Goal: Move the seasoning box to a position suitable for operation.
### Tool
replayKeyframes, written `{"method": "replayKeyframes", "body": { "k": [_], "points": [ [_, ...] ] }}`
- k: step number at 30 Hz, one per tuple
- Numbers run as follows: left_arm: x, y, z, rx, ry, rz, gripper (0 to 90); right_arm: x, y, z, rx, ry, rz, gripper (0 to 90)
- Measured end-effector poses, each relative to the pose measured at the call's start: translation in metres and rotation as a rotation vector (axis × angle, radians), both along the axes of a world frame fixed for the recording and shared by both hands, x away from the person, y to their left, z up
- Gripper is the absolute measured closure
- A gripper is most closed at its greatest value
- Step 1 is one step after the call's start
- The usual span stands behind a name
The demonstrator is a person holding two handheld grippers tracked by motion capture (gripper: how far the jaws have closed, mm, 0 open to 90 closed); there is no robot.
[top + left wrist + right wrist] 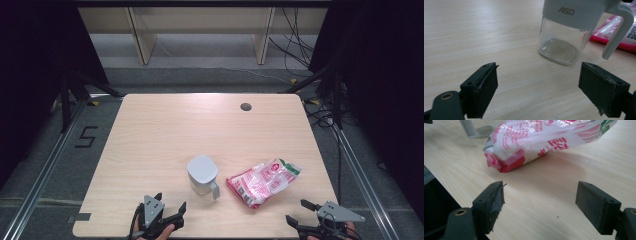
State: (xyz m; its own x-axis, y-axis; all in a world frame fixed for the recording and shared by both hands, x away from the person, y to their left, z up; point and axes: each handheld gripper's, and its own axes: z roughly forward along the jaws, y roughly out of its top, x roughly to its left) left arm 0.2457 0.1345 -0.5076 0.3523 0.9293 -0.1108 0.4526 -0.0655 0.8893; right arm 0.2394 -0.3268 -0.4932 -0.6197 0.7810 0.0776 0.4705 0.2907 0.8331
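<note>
Both tongs released, empty | glass jar (559, 42), grey lid, apparently empty | red-white bag (541, 140) beside

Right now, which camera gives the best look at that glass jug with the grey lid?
The left gripper view: the jug sits close, showing clear glass, lid lettering and handle. The high view shows it whole but small, beside the red bag. The right gripper view catches just its handle and base.
</note>
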Motion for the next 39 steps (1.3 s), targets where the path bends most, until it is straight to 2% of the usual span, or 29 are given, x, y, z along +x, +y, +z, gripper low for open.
{"method": "replayKeyframes", "body": {
  "k": [2,9,10,11,13,14,16,17,18,20,23,25,26,28,30,34,36,37,39],
  "points": [
    [-0.001,0.0,0.002,0.006,0.003,-0.004,14.6,-0.001,0.0,0.001,0.013,0.01,0.007,23.6],
    [-0.004,-0.003,0.005,-0.003,-0.008,-0.022,15.4,-0.001,0.0,0.001,0.007,0.006,0.004,22.8],
    [-0.004,-0.003,0.005,-0.003,-0.008,-0.022,16.4,-0.001,0.0,0.001,0.007,0.006,0.004,22.8],
    [-0.004,-0.005,0.005,-0.012,-0.009,-0.024,17.7,-0.003,0.002,0.001,0.019,0.026,-0.014,22.7],
    [-0.004,-0.007,0.005,-0.001,-0.005,-0.046,20.3,-0.002,0.002,0.001,0.016,0.025,-0.01,22.6],
    [-0.004,-0.009,0.005,-0.006,-0.009,-0.058,21.9,-0.001,0.0,0.0,0.006,0.005,0.002,22.7],
    [-0.004,-0.011,0.005,-0.012,-0.012,-0.066,26.0,-0.001,0.0,0.0,0.006,0.006,0.002,22.6],
    [-0.005,-0.016,0.006,-0.009,-0.007,-0.083,27.1,-0.001,0.0,0.0,0.007,0.006,0.003,22.7],
    [-0.005,-0.018,0.006,-0.017,-0.013,-0.095,28.4,-0.003,0.002,0.001,0.018,0.027,-0.013,22.7],
    [-0.006,-0.025,0.007,-0.009,-0.012,-0.122,33.2,-0.002,0.002,0.001,0.015,0.023,-0.01,22.7],
    [-0.006,-0.037,0.006,-0.052,-0.021,-0.148,43.3,-0.002,0.002,0.001,0.014,0.026,-0.009,22.6],
    [-0.006,-0.041,0.006,-0.05,-0.012,-0.166,46.8,-0.003,0.002,0.001,0.014,0.026,-0.008,22.7],
    [-0.006,-0.048,0.008,-0.031,-0.005,-0.187,48.9,-0.002,0.002,0.001,0.013,0.026,-0.007,22.7],
    [-0.005,-0.055,0.007,-0.041,-0.017,-0.194,52.2,-0.002,0.002,0.0,0.014,0.027,-0.008,22.7],
    [-0.004,-0.06,0.007,-0.042,-0.019,-0.204,54.4,-0.003,0.002,0.0,0.019,0.032,-0.012,22.7],
    [0.0,-0.067,0.006,-0.036,-0.015,-0.218,55.2,0.0,0.0,0.0,0.005,0.007,0.011,22.7],
    [0.003,-0.073,0.006,-0.048,-0.014,-0.224,56.4,0.0,0.001,-0.001,0.005,0.007,0.016,22.7],
    [0.007,-0.079,0.006,-0.028,-0.011,-0.239,56.7,0.0,0.001,-0.001,0.003,0.006,0.017,22.7],
    [0.008,-0.083,0.006,-0.032,-0.014,-0.239,57.6,0.0,0.001,-0.001,0.004,0.005,0.017,22.7]
  ]
}}
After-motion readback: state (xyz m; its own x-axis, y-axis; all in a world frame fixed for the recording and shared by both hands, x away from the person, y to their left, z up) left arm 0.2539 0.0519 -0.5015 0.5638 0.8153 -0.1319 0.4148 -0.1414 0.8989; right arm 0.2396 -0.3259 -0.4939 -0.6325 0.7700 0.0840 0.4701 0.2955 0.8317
